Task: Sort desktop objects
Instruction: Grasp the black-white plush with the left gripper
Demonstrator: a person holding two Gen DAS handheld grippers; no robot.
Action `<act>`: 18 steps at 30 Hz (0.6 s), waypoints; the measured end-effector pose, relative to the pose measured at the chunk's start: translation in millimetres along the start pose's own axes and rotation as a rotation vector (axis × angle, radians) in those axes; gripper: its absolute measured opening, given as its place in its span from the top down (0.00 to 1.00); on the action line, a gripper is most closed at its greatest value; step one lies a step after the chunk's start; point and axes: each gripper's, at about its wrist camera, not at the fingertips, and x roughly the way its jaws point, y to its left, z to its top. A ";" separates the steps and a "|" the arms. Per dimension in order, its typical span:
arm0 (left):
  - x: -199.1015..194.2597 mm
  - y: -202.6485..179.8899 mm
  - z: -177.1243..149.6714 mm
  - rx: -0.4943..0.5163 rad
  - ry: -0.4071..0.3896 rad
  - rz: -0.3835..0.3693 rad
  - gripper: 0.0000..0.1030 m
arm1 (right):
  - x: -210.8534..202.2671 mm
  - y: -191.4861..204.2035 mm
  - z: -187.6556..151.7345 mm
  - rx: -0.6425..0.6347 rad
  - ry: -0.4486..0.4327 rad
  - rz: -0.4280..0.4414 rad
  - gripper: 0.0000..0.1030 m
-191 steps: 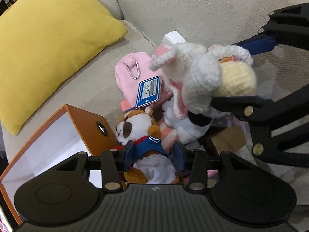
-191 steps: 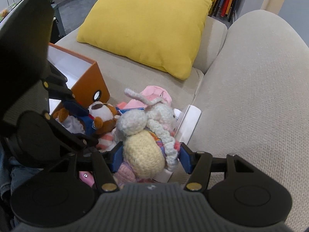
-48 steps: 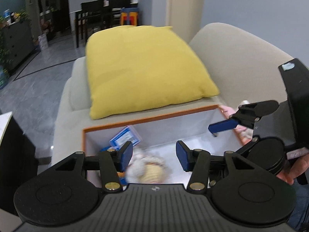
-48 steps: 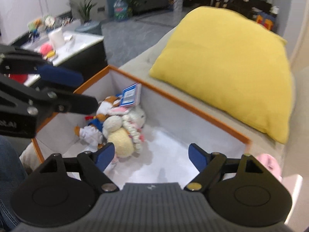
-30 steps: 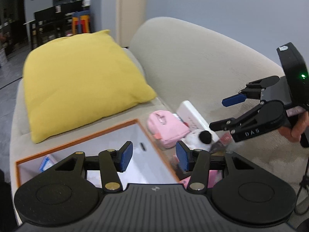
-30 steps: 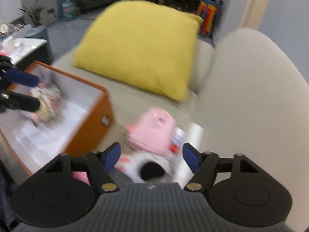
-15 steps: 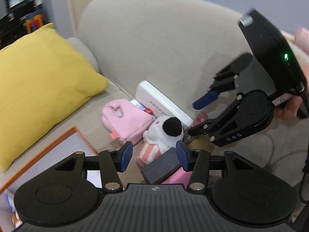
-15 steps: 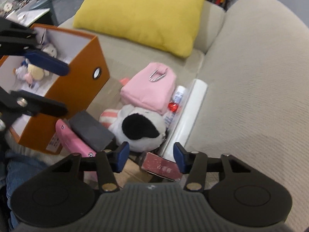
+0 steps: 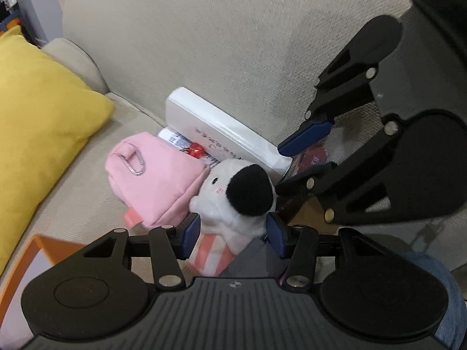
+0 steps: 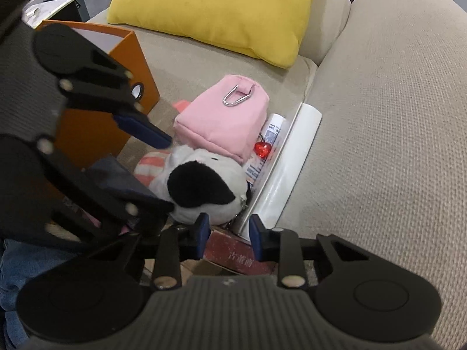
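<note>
The step in hand looks like a double pick from the sofa pile; best to seat each gripper squarely before lifting; the left gripper stands open astride the white plush toy, pads beside its body without pressing; the right gripper is closing on the red card box lying between its jaws, just beside the white carton.

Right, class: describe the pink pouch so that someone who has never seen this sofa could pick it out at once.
Start at the yellow cushion on the beige sofa and look down the seat toward the backrest crease. There, beside the long white box and just behind the white plush toy with the black ear, lies the pink pouch. It is the only plain pink fabric thing there, with a silver carabiner clip on top.
</note>
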 end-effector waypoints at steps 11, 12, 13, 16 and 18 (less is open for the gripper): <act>32.6 1.7 10.7 0.012 0.095 0.034 0.28 | -9.1 -6.3 -1.0 0.032 -0.006 0.004 0.68; 35.0 1.9 10.8 0.011 0.099 0.033 0.28 | -9.1 -6.7 -1.0 0.034 -0.007 0.004 0.68; 36.7 1.8 10.4 0.010 0.098 0.032 0.28 | -9.2 -6.7 -1.1 0.035 -0.007 0.003 0.68; 37.2 2.6 8.1 0.001 0.090 0.031 0.30 | -9.5 -7.6 -0.9 0.040 -0.008 0.006 0.68; 36.1 4.7 5.8 -0.014 0.081 0.029 0.33 | -8.6 -8.6 -0.4 0.044 -0.009 0.007 0.67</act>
